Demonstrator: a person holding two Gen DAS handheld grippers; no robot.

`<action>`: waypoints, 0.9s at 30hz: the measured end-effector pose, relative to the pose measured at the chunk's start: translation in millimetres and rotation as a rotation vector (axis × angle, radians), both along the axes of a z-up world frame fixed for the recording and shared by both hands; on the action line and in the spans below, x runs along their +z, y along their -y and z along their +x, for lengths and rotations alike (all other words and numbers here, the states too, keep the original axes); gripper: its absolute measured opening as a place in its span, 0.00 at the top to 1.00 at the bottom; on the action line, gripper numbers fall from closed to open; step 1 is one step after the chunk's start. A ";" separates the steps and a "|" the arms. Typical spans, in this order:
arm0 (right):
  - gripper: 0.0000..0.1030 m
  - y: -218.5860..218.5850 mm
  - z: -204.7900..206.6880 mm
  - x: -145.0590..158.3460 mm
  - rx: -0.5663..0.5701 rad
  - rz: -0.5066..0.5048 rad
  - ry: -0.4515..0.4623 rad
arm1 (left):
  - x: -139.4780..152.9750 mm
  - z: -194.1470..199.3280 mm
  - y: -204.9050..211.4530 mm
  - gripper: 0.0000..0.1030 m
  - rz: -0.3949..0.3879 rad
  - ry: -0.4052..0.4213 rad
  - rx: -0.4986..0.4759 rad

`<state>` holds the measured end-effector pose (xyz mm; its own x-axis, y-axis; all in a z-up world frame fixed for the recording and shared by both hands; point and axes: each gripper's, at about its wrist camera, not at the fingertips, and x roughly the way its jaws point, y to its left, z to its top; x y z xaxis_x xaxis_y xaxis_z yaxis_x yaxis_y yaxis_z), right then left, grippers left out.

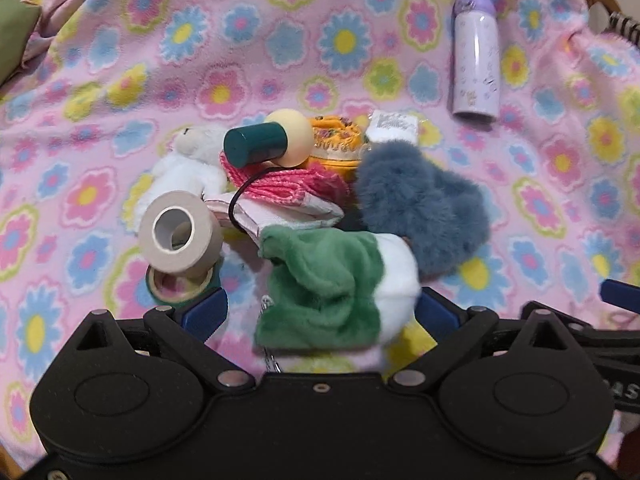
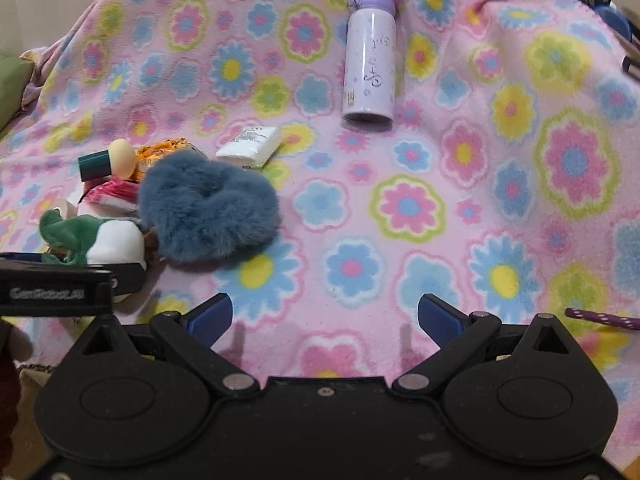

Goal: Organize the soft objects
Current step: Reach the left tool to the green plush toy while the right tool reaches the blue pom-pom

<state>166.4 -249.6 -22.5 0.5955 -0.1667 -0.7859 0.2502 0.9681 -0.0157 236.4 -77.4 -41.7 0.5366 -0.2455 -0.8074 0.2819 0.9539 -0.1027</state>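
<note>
1. Nearest thing first: the left gripper (image 1: 322, 316) has its jaws spread wide, and the green and white plush toy (image 1: 340, 284) sits right between the 2 blue pads. I can't see the pads actually pressing on it, so it reads as straddled, not gripped.
2. The right gripper (image 2: 325, 316) is also wide open with nothing between its fingers, just bare flowered blanket (image 2: 460, 208) under it. It hovers over the blanket's near middle.
3. Everything lies on that pink blanket. The plush toy is toward its near left part, at the front of a small heap.
4. Just left of the plush toy, a beige roll of tape (image 1: 180, 236) leans on a green roll of tape (image 1: 182, 288).
5. Just right of it and a bit farther back, a fluffy blue-grey heart cushion (image 1: 420, 208), touching the toy's white end.
6. Behind the toy: a pink cloth (image 1: 288, 188) with a thin black cord across it, and a white stuffed animal (image 1: 192, 160) off to the left.
7. On top of the heap, a dark green cylinder (image 1: 256, 144) stuck to a cream ball (image 1: 294, 136), with an orange embroidered pouch (image 1: 336, 144) and a small white packet (image 2: 250, 144) behind.
8. Farthest out, well apart from the heap, a lilac bottle (image 2: 370, 56) lies toward the blanket's far right.
</note>
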 end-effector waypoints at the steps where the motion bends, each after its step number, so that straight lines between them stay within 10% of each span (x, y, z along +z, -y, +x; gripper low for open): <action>1: 0.03 0.3 1.0 -2.0 0.000 -0.001 0.001 | -2.6 3.5 1.6 0.05 0.005 0.001 0.002; 18: 0.02 25.7 65.1 14.6 -0.002 0.118 0.066 | -25.5 22.5 6.2 0.02 0.033 0.017 -0.083; 27: 0.02 -3.8 131.3 -14.1 0.100 -0.018 -0.073 | -19.1 24.4 -4.6 0.08 -0.002 0.010 -0.071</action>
<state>297.7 -245.8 -36.5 0.5508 -0.1233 -0.8254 0.1496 0.9876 -0.0478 260.8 -72.8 -60.8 0.5258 -0.2849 -0.8015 0.3498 0.9313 -0.1015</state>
